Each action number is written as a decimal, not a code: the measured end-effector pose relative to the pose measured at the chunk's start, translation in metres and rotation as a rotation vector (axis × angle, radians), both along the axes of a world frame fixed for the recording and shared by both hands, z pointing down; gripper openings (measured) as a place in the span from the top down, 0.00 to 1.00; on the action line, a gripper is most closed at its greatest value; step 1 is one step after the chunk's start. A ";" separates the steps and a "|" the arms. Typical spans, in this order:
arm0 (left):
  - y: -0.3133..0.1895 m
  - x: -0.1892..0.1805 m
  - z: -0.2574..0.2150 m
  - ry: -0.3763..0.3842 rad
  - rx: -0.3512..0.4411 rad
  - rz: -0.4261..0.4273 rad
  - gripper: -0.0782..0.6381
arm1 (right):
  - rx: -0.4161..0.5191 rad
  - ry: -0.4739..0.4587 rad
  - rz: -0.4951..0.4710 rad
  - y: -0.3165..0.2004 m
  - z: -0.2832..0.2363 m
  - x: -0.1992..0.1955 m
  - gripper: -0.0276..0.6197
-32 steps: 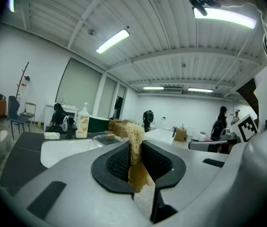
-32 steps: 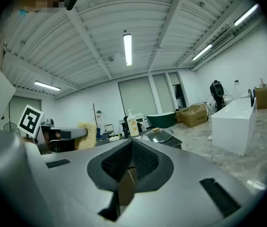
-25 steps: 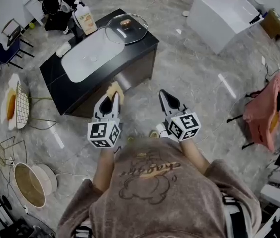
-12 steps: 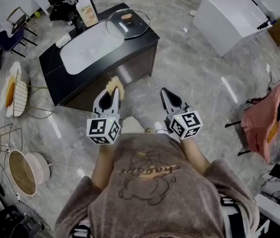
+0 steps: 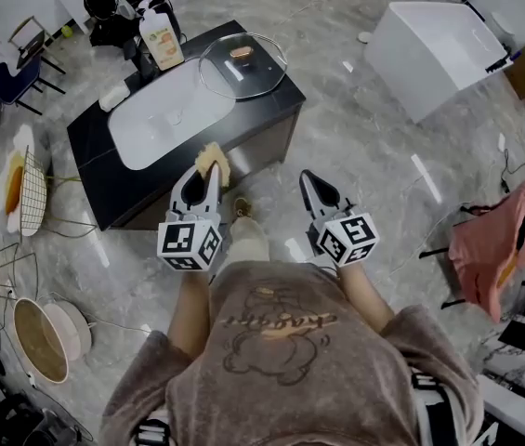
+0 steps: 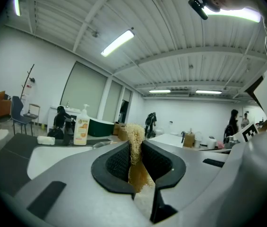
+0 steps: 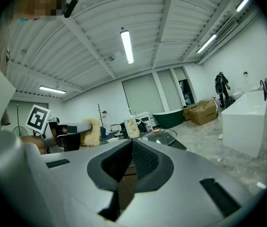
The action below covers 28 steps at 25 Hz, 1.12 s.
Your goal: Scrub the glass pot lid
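The glass pot lid [image 5: 242, 63] with a brown knob lies on the right end of a black sink counter [image 5: 271, 110], beside the white basin [image 5: 169, 110]; it also shows small in the right gripper view as the lid [image 7: 159, 137]. My left gripper [image 5: 209, 170] is shut on a tan loofah scrubber [image 5: 212, 160], whose fibres stick out between the jaws as the scrubber [image 6: 135, 155]. My right gripper [image 5: 308, 181] is shut with nothing in it. Both grippers hover over the floor in front of the counter, short of the lid.
A soap bottle [image 5: 160, 40] and a small white bar [image 5: 113, 98] stand at the counter's back. A white tub [image 5: 439, 45] sits at the right, a wire rack [image 5: 25, 193] and a round basin [image 5: 44, 337] at the left, a pink cloth [image 5: 494, 240] far right.
The person has stepped toward the counter; both grippers moved forward with it, and the counter and lid sit closer and lower in the head view. The jaws stayed as they were.
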<state>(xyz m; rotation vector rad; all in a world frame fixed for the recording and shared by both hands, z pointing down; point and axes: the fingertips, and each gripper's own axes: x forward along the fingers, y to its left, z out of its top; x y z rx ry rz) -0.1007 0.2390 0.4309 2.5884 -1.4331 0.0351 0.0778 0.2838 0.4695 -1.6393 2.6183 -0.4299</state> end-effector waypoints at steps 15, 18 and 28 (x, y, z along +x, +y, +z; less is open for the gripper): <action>-0.220 -0.016 -0.028 -0.035 -0.023 0.141 0.80 | -0.009 -0.013 0.015 -0.210 -0.026 -0.034 0.96; -0.248 -0.014 -0.031 -0.048 -0.018 0.175 0.80 | -0.005 -0.013 0.022 -0.237 -0.029 -0.040 0.96; -0.292 0.001 -0.027 -0.015 -0.073 0.234 0.80 | -0.018 -0.014 0.019 -0.289 -0.030 -0.041 0.96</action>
